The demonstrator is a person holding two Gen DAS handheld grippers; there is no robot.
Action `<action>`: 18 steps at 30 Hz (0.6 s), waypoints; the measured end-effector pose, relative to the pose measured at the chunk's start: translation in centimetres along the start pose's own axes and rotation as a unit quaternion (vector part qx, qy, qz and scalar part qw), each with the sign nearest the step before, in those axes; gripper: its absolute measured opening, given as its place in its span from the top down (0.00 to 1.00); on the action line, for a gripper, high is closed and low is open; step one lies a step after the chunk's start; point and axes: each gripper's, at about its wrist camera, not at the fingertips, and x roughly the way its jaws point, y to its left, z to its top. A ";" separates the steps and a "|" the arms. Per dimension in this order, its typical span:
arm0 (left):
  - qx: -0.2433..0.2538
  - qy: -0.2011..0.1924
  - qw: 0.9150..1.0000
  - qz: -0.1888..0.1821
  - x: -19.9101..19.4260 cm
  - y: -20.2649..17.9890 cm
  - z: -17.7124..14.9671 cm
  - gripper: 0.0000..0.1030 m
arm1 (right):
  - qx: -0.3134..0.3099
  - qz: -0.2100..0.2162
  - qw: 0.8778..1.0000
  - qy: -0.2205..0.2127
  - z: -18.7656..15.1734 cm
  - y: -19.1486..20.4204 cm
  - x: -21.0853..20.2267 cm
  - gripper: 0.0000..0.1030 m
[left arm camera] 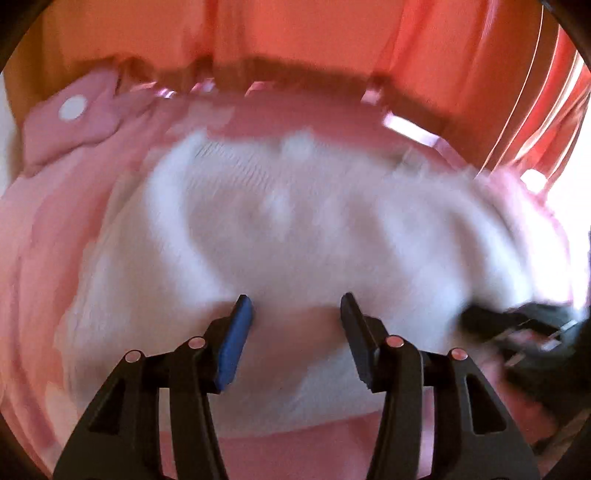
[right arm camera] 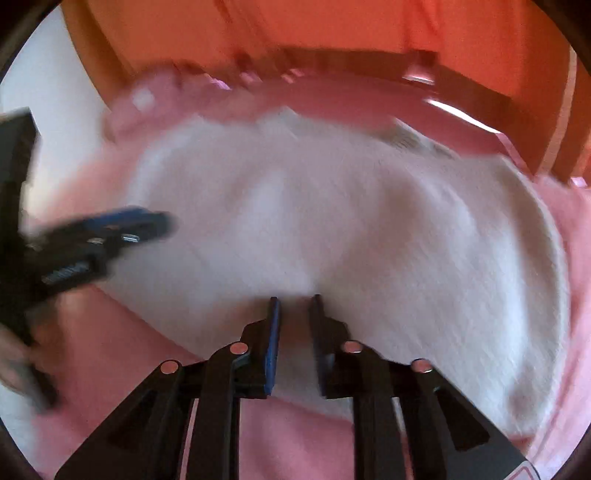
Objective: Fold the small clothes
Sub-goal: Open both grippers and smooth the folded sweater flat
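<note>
Both views are smeared by motion blur, so fine detail is lost: the weave of the white knitted garment (left arm camera: 295, 229) reads only in patches, and its outline dissolves at the edges. What kind of garment it is cannot be made out. It lies spread across a pink fabric surface (left arm camera: 55, 240), whether a bed cover or a cloth over a desk I cannot tell. In the left wrist view a pink flower-shaped piece with a white round centre (left arm camera: 72, 110) sits at the far left edge of that surface, partly cut by the fisheye rim; in the right wrist view it is only a pale blur. Behind everything hangs an orange curtain-like backdrop (left arm camera: 295, 33), with bright streaks at the right that are too washed out to identify.

The left gripper (left arm camera: 295, 306) has its fingers (left arm camera: 236, 332) spread wide apart, released, their tips at the near edge of the white garment with pink surface showing between them; whether they touch the cloth is unclear. Its blurred form also enters the right wrist view at the left, lying over the garment's left part.

The right gripper (right arm camera: 294, 304) has its fingers (right arm camera: 272, 332) drawn close but with a narrow gap left, tips at a puckered fold of the garment's near edge. Whether they pinch cloth I cannot tell.
</note>
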 end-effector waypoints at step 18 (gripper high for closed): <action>0.002 -0.035 0.998 0.057 -2.0 -0.2 -4.2 0.51 | 0.080 0.003 0.989 -0.124 -0.1 -1.7 -3.4 0.85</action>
